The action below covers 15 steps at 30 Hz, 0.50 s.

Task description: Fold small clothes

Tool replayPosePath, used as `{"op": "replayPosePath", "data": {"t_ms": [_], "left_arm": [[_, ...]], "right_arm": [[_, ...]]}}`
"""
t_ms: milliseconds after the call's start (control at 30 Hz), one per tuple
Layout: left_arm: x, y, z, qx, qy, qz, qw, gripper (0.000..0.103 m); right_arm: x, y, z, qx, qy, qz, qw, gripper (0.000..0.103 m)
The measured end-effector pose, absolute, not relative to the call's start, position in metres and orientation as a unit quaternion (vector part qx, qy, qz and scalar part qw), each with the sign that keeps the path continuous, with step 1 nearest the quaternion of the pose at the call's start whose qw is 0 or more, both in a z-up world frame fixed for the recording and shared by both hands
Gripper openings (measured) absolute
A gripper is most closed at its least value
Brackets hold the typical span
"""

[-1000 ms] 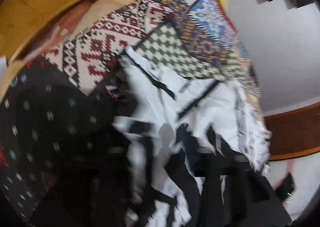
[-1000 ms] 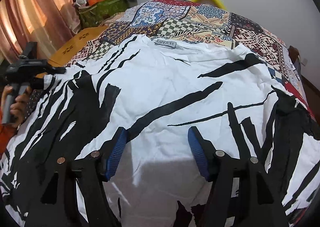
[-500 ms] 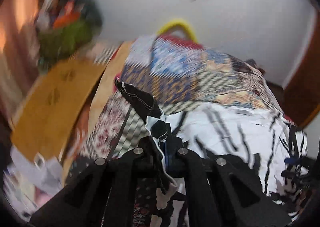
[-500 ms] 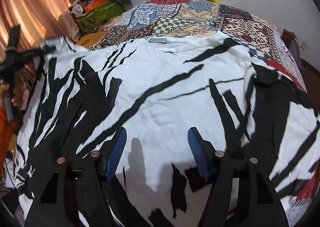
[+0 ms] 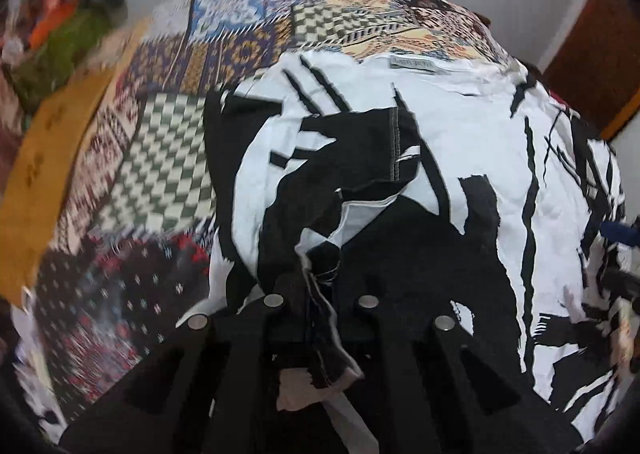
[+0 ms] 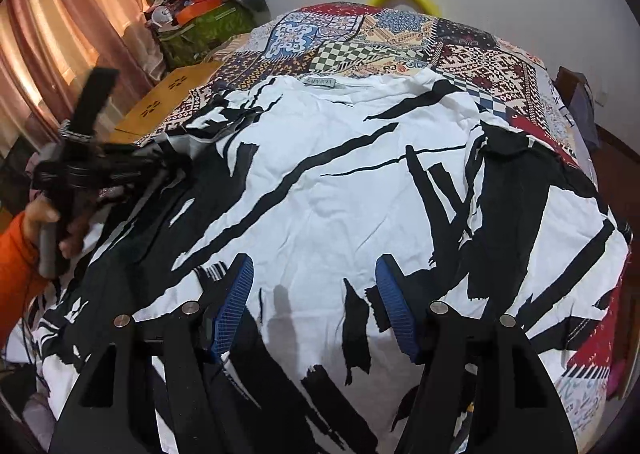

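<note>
On the patchwork bed [image 6: 472,50], a black-and-white shirt [image 6: 352,182] is pinched at its edge by the left gripper [image 5: 320,294]; the right gripper [image 6: 316,302] is held spread above it.

I see only one piece of lettering: a small grey neck label [image 6: 321,82] sewn at the collar of the white-and-black shirt [image 6: 340,182], and from the right wrist camera I make it out as something like "LADY", followed by more letters I cannot resolve. From the left wrist camera the same label [image 5: 414,65] shows as a grey strip with its print too blurred for me to read. I can read no other text, number or sign.
</note>
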<state>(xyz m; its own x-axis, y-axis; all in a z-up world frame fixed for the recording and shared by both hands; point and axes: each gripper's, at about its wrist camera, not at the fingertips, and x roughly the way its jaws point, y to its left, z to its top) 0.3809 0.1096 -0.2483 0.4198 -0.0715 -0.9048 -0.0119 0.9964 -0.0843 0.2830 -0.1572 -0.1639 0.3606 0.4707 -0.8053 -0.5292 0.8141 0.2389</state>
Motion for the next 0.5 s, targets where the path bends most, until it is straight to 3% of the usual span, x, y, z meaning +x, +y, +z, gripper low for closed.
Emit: {"op": "replayPosePath", "data": {"t_ms": [33, 67, 167, 200, 333, 500], "left_arm": [[0.380, 0.114, -0.245, -0.050, 0.538, -0.021, 0.841, 0.011], [0.374, 0.120, -0.240, -0.061, 0.537, -0.028, 0.841, 0.020], [0.364, 0.125, -0.216, -0.066, 0.508, -0.030, 0.858, 0.060], [0.358, 0.130, -0.205, -0.060, 0.489, -0.023, 0.870, 0.067], [0.341, 0.151, -0.184, -0.060, 0.463, -0.005, 0.884, 0.069], [0.338, 0.183, -0.205, -0.077, 0.479, 0.027, 0.874, 0.069]], "right_arm": [[0.282, -0.155, -0.162, -0.031, 0.475, 0.305, 0.825, 0.060], [0.282, -0.153, -0.161, -0.031, 0.474, 0.307, 0.825, 0.060], [0.283, -0.141, -0.155, -0.028, 0.469, 0.318, 0.824, 0.060], [0.283, -0.137, -0.154, -0.028, 0.467, 0.320, 0.824, 0.060], [0.289, -0.113, -0.151, -0.028, 0.462, 0.335, 0.821, 0.060], [0.310, -0.070, -0.154, -0.043, 0.463, 0.351, 0.813, 0.060]]}}
